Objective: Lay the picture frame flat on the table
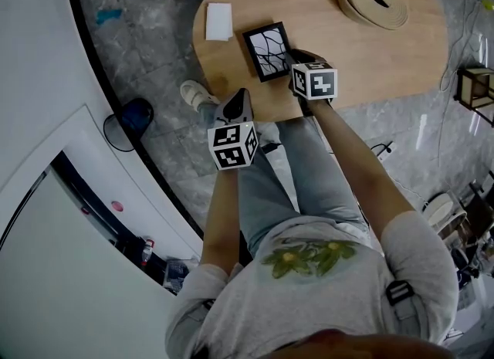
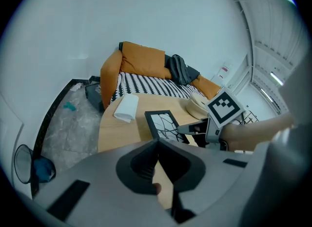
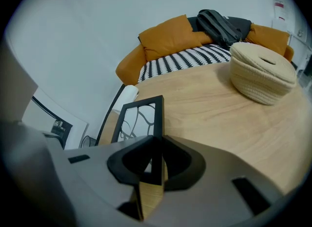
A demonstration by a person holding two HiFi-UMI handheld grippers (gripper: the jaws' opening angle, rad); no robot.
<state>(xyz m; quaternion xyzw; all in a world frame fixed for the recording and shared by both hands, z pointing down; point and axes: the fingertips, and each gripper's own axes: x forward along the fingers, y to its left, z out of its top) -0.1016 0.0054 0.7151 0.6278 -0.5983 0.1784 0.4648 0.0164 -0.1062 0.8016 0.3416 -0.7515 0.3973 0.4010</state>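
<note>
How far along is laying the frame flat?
Done: the right gripper is shut on the edge of the black rectangular picture frame. In hand: the frame stands tilted on the light wooden table. Remaining: lower it flat, release. Left gripper: shut, empty.

Soft, even light; fisheye bending and dark vignetting at edges.
</note>
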